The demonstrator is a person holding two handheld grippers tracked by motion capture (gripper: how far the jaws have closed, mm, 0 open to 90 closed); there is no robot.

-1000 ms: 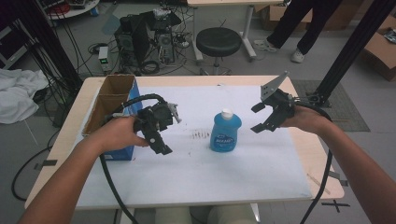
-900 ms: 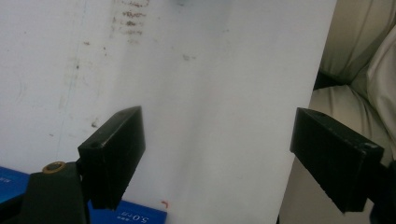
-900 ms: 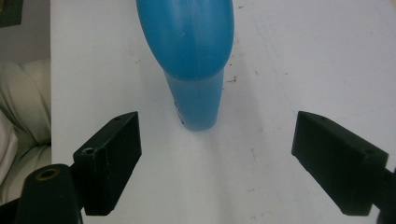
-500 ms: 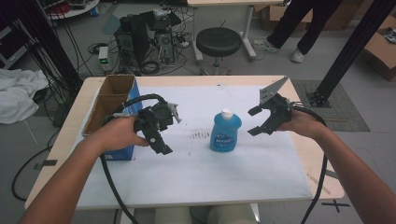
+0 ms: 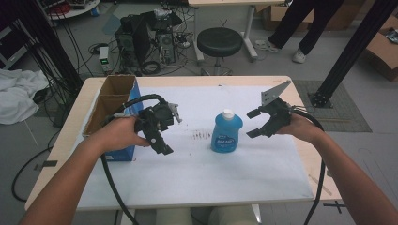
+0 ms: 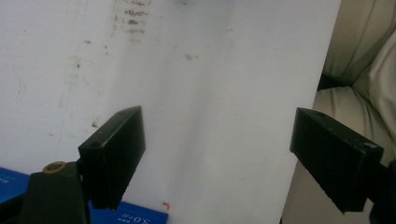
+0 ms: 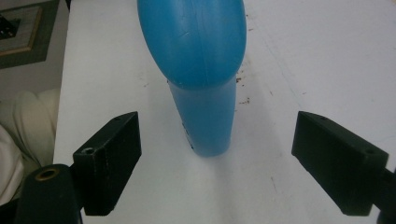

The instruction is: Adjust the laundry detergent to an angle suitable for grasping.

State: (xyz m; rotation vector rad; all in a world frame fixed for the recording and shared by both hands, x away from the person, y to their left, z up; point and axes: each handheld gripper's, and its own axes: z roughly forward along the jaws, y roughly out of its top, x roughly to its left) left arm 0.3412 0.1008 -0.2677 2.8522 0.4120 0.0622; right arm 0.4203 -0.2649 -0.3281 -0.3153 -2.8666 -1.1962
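Bottle: a blue bottle (image 5: 226, 131) with a white cap stands upright near the middle of the white-covered table (image 5: 263, 178), just right of a patch of dark smudges.
Right gripper: the right gripper (image 5: 256, 123) has moved left over the last second and now sits just beside the bottle, jaws spread wide, holding nothing; in its own view the bottle (image 7: 201, 70) lies between them, untouched.
Left gripper: the left gripper (image 5: 162, 140) is unchanged, jaws released, empty, near the open cardboard box (image 5: 110, 101).
Meaning: judging by this approach, a grasp of the bottle looks imminent.
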